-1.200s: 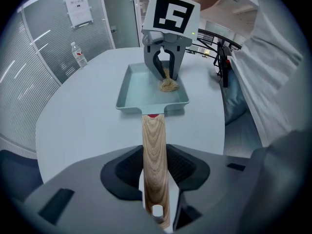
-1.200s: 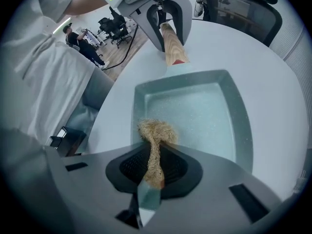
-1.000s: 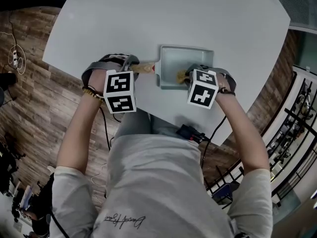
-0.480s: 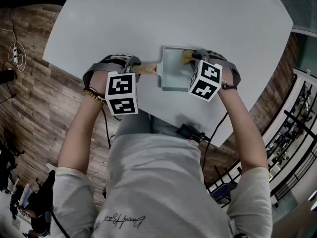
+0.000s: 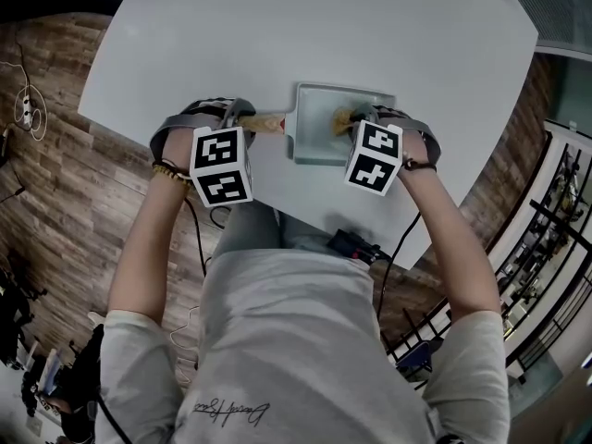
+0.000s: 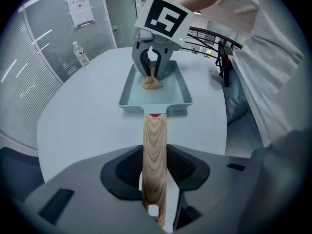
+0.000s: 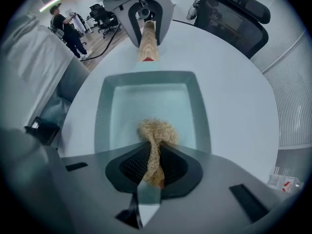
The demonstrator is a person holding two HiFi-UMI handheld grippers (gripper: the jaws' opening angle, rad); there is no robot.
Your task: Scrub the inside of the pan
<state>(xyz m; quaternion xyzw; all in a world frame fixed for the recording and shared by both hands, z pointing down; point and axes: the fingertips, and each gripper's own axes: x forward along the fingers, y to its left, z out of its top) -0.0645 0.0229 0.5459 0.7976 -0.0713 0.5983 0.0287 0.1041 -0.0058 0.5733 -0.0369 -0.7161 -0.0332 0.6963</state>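
Observation:
A pale blue-green rectangular pan (image 5: pixel 314 139) with a wooden handle (image 5: pixel 265 123) lies on the white table. My left gripper (image 5: pixel 246 119) is shut on that handle (image 6: pixel 154 150), which runs between its jaws (image 6: pixel 155 168). My right gripper (image 5: pixel 357 126) points down into the pan and is shut on a tan fibre scrubber (image 5: pixel 341 118). In the right gripper view the scrubber (image 7: pixel 157 130) bulges out past the right gripper (image 7: pixel 155 167) and rests on the pan floor (image 7: pixel 146 99), near its middle. The left gripper view shows the right gripper (image 6: pixel 152 65) standing over the scrubber (image 6: pixel 152 82).
The white round table (image 5: pixel 277 26) spreads wide beyond the pan. A black device (image 5: pixel 356 246) lies at its near edge. A water bottle (image 6: pixel 81 55) stands far off on the table. A black office chair (image 7: pixel 234 13) stands behind the table, and railings run on the right.
My right gripper swept the scrubber from the pan's near side to its far side, then back towards the middle. The left gripper stayed on the handle.

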